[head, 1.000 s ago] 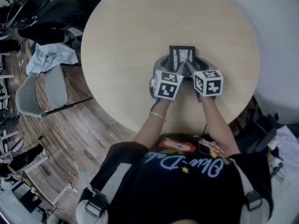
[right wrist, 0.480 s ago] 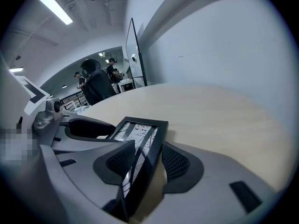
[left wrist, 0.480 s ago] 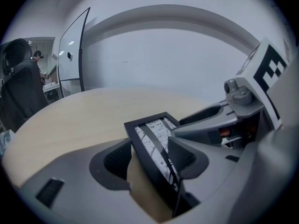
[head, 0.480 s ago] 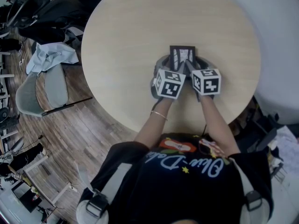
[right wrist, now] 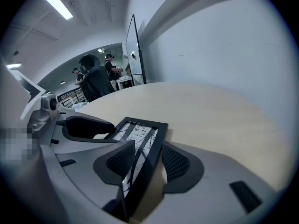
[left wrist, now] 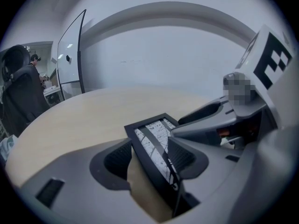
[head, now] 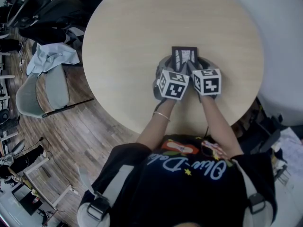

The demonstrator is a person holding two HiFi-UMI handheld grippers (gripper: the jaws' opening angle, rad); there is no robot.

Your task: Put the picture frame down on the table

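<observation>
I'm watching the round wooden table [head: 132, 41] first, and it's sitting exactly as it was a second ago; what's changing is above it. The two marker cubes are drifting closer to each other, the left one [head: 173, 84] sliding right and the right one [head: 207, 81] sliding left, while the black picture frame [head: 184, 56] is barely shifting from its spot near my side of the tabletop. I'm reading that as the lowering running out and the hands just settling; the release looks like the step left.

The left gripper [left wrist: 149, 155] is clamping the frame's left edge between its pads; the right gripper [right wrist: 145, 160] is clamping the right edge the same way. The frame is tilting back, its far edge lowest and right down by the wood; I'm not able to tell whether it's actually touching.

Counting, big to small: one table; one grey chair [head: 33, 96] beside it on the floor; two grippers; two marker cubes; one picture frame.
</observation>
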